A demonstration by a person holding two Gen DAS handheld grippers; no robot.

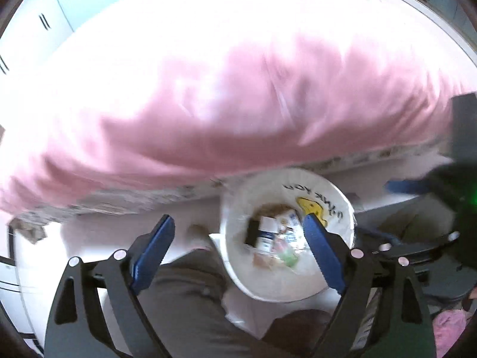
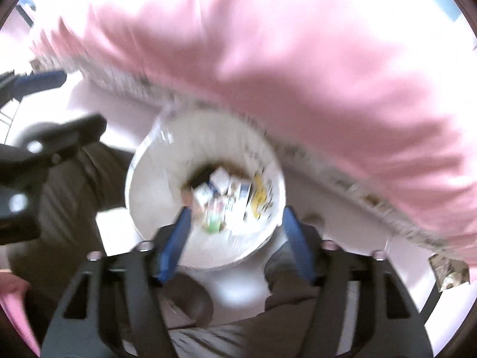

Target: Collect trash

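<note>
Trash bin [image 1: 286,238] on the floor beside the pink-covered bed [image 1: 238,104], seen past two empty tools.

Left wrist view: left tool [image 1: 238,247] spread wide, nothing between the blades, above the bin of cartons. Right wrist view: right tool [image 2: 235,238] partly spread, empty, over the bin [image 2: 155,185]. Risk, judged: heavy blur, so a misjudged next reach; rim easily knocked, cartons spilled.

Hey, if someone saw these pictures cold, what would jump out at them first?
The big pink bedspread fills the upper half of both views. Below it, on the floor by the bed, stands a white bin lined with a bag and holding small cartons and wrappers. Both grippers, left and right, hang open above it, holding nothing.
</note>
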